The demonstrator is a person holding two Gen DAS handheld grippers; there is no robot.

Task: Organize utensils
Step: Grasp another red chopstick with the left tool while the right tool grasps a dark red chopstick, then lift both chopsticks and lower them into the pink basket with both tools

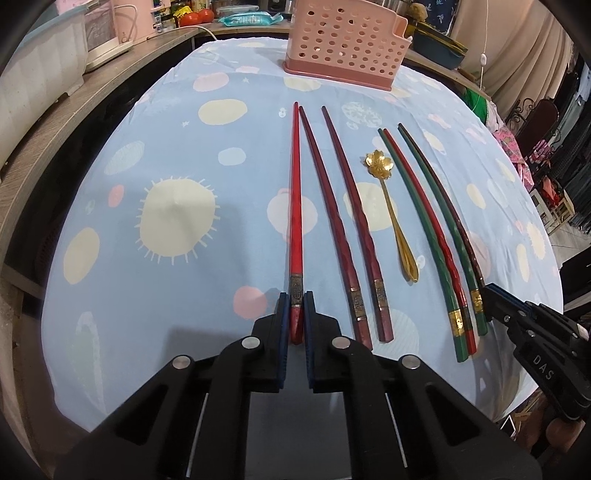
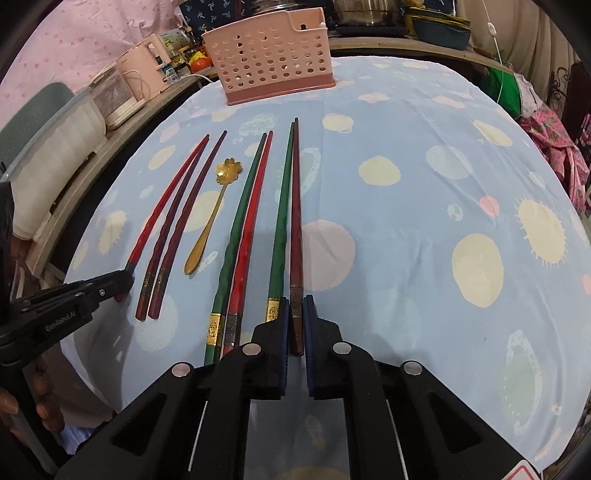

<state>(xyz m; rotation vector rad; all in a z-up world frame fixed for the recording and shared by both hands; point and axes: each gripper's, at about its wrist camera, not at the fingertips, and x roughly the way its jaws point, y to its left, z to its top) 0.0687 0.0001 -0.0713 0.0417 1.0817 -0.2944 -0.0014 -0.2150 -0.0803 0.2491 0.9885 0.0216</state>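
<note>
Several chopsticks and a gold flower spoon [image 1: 391,206] lie in a row on the blue tablecloth [image 1: 166,147]. My left gripper [image 1: 296,306] is shut on the thick end of the bright red chopstick [image 1: 295,192], the leftmost one. My right gripper [image 2: 296,310] is shut on the thick end of a dark brown chopstick [image 2: 295,221], the rightmost one, beside a green chopstick [image 2: 281,221]. The right gripper also shows in the left wrist view [image 1: 495,299]. The pink perforated utensil basket [image 1: 343,40] stands at the far side; it also shows in the right wrist view [image 2: 273,55].
Two dark red chopsticks [image 1: 332,206] and a green and red pair [image 1: 421,229] lie between the held ones. A wooden shelf [image 1: 74,110] with white and pink appliances [image 1: 110,33] runs along the left. Pots [image 2: 436,26] stand behind the table.
</note>
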